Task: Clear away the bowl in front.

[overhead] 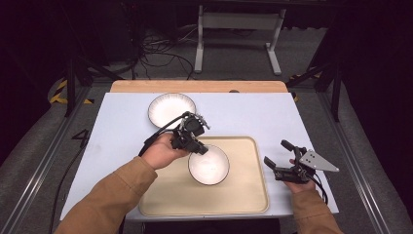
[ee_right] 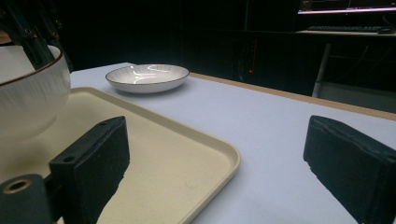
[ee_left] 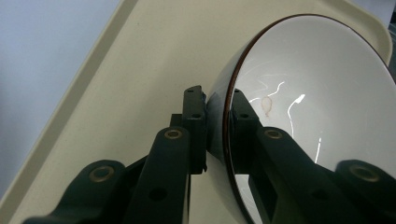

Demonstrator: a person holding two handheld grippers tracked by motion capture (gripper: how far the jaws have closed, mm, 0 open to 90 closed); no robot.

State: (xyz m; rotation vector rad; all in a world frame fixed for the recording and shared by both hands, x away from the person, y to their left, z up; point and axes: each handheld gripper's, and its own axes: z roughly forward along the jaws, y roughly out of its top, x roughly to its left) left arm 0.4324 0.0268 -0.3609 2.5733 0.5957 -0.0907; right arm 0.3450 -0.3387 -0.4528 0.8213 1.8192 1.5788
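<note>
1. A pale blue-white table (overhead: 112, 146) with a strip of bare wood along its far edge stands in a dark room; beyond it lie a grey floor, loose black cables (overhead: 160, 53) and the white legs of another desk (overhead: 238, 39).
2. One cream tray (overhead: 243, 195) lies on the near half of the table.
3. Two pieces of white crockery with dark rims are out: one bowl (overhead: 212, 168) over the tray, and one shallow plate (overhead: 170, 108) on the table beyond the tray's far left corner, well apart from the bowl.
4. The left gripper (overhead: 197, 146), in the person's left hand, pinches the bowl's rim, one jaw inside the wall and one outside, as the left gripper view (ee_left: 219, 126) shows; the bowl is tilted there.
5. The right gripper (overhead: 277, 153) hangs over the table just beside the tray's right edge, its jaws spread wide with nothing between them.
</note>
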